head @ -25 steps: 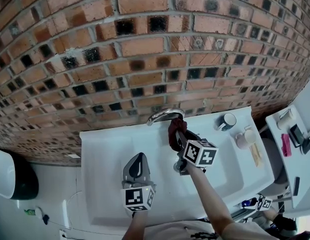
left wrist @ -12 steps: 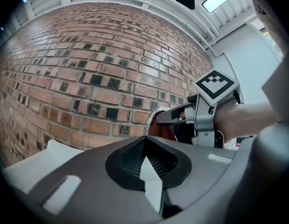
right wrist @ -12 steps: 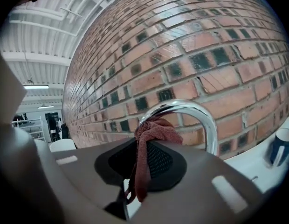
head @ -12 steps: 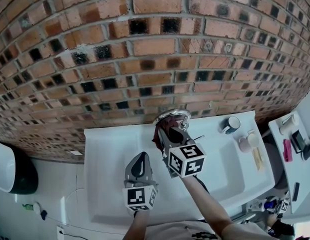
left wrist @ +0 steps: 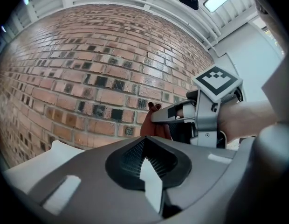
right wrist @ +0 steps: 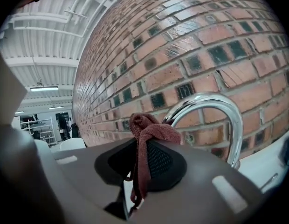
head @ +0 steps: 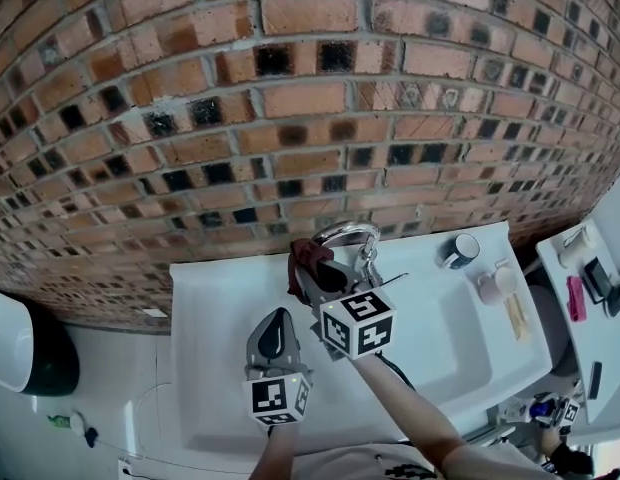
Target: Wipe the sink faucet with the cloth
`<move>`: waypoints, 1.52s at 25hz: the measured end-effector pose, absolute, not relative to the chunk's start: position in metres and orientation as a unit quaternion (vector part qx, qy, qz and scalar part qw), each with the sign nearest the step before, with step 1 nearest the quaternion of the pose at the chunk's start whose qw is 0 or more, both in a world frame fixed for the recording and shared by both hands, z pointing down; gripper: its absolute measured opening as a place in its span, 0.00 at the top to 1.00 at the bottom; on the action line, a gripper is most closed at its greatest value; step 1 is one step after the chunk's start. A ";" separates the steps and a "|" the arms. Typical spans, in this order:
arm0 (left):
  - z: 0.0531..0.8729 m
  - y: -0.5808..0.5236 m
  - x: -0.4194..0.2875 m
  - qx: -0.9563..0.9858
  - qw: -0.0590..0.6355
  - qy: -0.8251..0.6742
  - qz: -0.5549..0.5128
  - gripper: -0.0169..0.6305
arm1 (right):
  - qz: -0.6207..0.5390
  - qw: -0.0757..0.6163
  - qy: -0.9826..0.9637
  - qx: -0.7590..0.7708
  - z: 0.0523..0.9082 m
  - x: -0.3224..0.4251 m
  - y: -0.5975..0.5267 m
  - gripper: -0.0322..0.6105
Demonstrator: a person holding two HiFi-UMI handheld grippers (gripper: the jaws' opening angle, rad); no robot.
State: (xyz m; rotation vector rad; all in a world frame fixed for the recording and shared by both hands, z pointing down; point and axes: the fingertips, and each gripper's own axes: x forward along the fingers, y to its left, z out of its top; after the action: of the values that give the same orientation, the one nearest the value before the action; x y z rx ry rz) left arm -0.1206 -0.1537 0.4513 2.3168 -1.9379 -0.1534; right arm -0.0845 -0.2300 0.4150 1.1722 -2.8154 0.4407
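Note:
A chrome arched faucet rises at the back of the white sink, against the brick wall. My right gripper is shut on a dark red cloth and sits just left of the spout's arch. In the right gripper view the cloth is bunched between the jaws, with the faucet to its right and apart from it. My left gripper hovers over the basin, lower and to the left, shut with nothing in it. From the left gripper view, the cloth shows beyond its jaws.
A dark mug and a pale cup stand on the sink's right ledge, beside a wooden brush. A side counter at the far right carries small items. A dark bin sits at the lower left.
My right gripper has carried the cloth leftward and up, from under the faucet's arch to its left side. The left gripper has stayed in place.

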 end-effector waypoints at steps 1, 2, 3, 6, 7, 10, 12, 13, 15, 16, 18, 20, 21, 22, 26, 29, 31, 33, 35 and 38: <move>0.451 -0.153 -0.122 0.764 0.059 -0.641 -0.051 0.98 | 0.141 0.033 -0.913 0.382 0.415 -0.085 -0.232 0.88; 0.451 -0.152 -0.124 0.763 0.059 -0.642 -0.051 0.98 | 0.137 0.035 -0.913 0.383 0.412 -0.085 -0.233 0.88; 0.450 -0.153 -0.126 0.762 0.059 -0.643 -0.052 0.98 | 0.133 0.032 -0.913 0.384 0.408 -0.085 -0.233 0.88; 0.449 -0.153 -0.130 0.759 0.059 -0.646 -0.054 0.98 | 0.125 0.000 -0.912 0.391 0.383 -0.074 -0.236 0.88; 0.449 -0.153 -0.131 0.758 0.059 -0.647 -0.055 0.98 | 0.113 -0.010 -0.911 0.397 0.371 -0.066 -0.237 0.88; 0.450 -0.153 -0.129 0.759 0.059 -0.646 -0.055 0.98 | 0.071 -0.031 -0.895 0.439 0.339 -0.030 -0.248 0.88; 0.451 -0.154 -0.127 0.761 0.060 -0.643 -0.055 0.98 | 0.070 -0.037 -0.876 0.476 0.334 0.004 -0.261 0.89; 0.452 -0.154 -0.126 0.762 0.060 -0.642 -0.054 0.98 | 0.073 -0.034 -0.866 0.493 0.338 0.020 -0.268 0.89; 0.453 -0.154 -0.123 0.763 0.062 -0.641 -0.054 0.98 | 0.074 -0.016 -0.850 0.521 0.351 0.048 -0.277 0.89; 0.454 -0.155 -0.122 0.764 0.063 -0.640 -0.053 0.98 | 0.071 -0.002 -0.843 0.533 0.358 0.060 -0.280 0.89; 0.455 -0.156 -0.121 0.765 0.065 -0.639 -0.051 0.98 | 0.064 0.031 -0.826 0.559 0.376 0.081 -0.285 0.89; 0.456 -0.156 -0.119 0.766 0.065 -0.638 -0.049 0.98 | 0.065 0.075 -0.809 0.580 0.400 0.099 -0.288 0.89; 0.456 -0.156 -0.120 0.766 0.065 -0.638 -0.048 0.98 | 0.069 0.101 -0.803 0.584 0.416 0.104 -0.289 0.89; 0.457 -0.156 -0.120 0.765 0.066 -0.638 -0.047 0.98 | 0.073 0.129 -0.800 0.582 0.432 0.105 -0.288 0.89; 0.461 -0.157 -0.119 0.766 0.070 -0.638 -0.045 0.98 | 0.075 0.211 -0.809 0.544 0.485 0.073 -0.278 0.89; 0.461 -0.157 -0.117 0.767 0.071 -0.636 -0.045 0.98 | 0.086 0.208 -0.815 0.535 0.494 0.052 -0.269 0.89; 0.461 -0.157 -0.119 0.766 0.070 -0.637 -0.045 0.98 | 0.102 0.196 -0.826 0.519 0.498 0.041 -0.262 0.89; 0.462 -0.157 -0.121 0.765 0.071 -0.639 -0.044 0.98 | 0.105 0.204 -0.833 0.503 0.509 0.032 -0.258 0.89; 0.463 -0.156 -0.122 0.763 0.073 -0.640 -0.043 0.98 | 0.114 0.210 -0.833 0.499 0.522 0.029 -0.259 0.89; 0.463 -0.155 -0.128 0.759 0.073 -0.646 -0.044 0.98 | 0.127 0.211 -0.833 0.496 0.529 0.024 -0.261 0.89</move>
State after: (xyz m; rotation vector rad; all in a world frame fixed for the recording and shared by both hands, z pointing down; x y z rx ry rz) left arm -0.1283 -0.1547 0.4627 2.2787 -1.9408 -0.1331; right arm 0.0243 -0.2607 0.5292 1.3783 -2.3151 0.3529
